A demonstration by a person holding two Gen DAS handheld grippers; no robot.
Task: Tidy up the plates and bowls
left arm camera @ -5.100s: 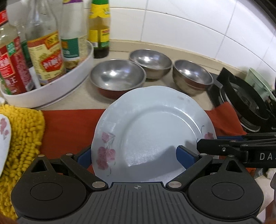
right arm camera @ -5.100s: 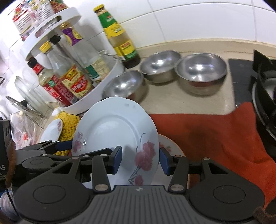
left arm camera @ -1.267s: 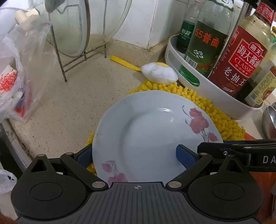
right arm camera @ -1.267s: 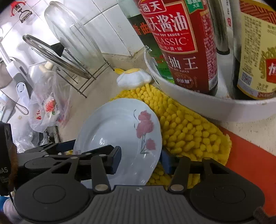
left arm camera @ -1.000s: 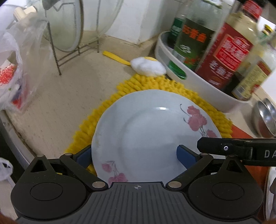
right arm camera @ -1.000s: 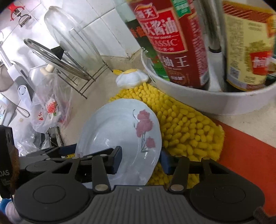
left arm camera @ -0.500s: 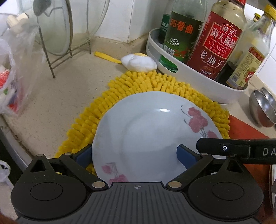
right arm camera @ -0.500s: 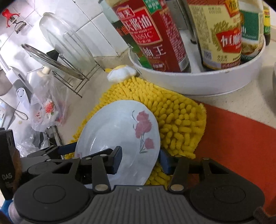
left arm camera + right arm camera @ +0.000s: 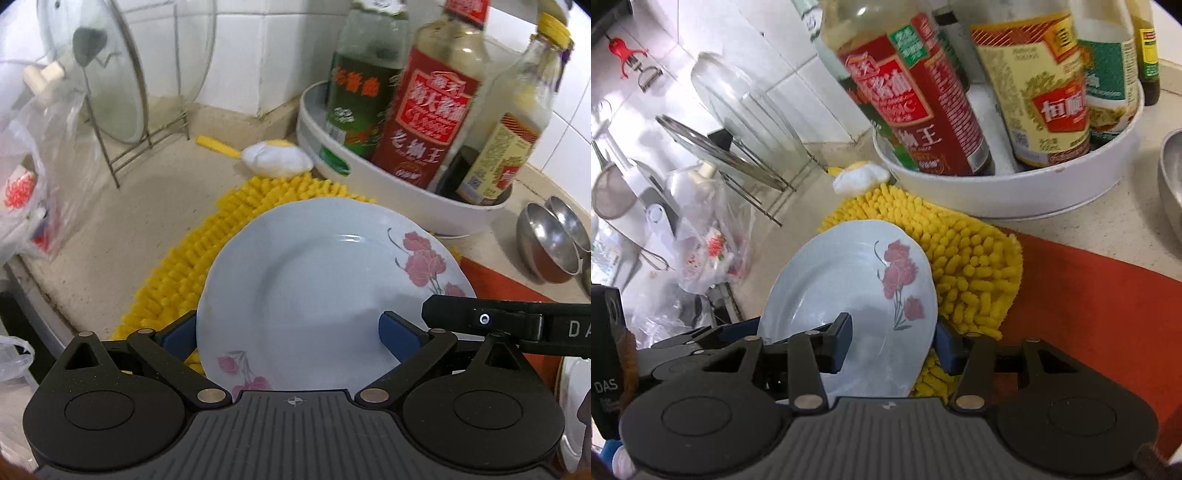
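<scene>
A pale plate point(image 9: 317, 280) with pink flowers hangs tilted over a yellow shaggy mat point(image 9: 221, 221). My left gripper point(image 9: 291, 332) is shut on its near rim, one blue pad at the plate's left edge and the other on its face. My right gripper point(image 9: 894, 339) is shut on the same plate point(image 9: 849, 280) from the other side, and one of its black fingers point(image 9: 480, 317) shows in the left wrist view. Steel bowls point(image 9: 546, 247) stand at the far right on the counter; one bowl's rim point(image 9: 1171, 177) shows in the right wrist view.
A white turntable tray point(image 9: 388, 184) of sauce bottles stands just behind the mat. A wire rack with glass lids point(image 9: 110, 92) and plastic bags point(image 9: 26, 192) fill the left corner. A red cloth point(image 9: 1089, 295) lies right of the mat, with a white rim point(image 9: 576, 406) on it.
Both grippers have drawn back and to the right with the plate still in them. More of the yellow mat shows beyond the plate, and the steel bowls have come into view at the right.
</scene>
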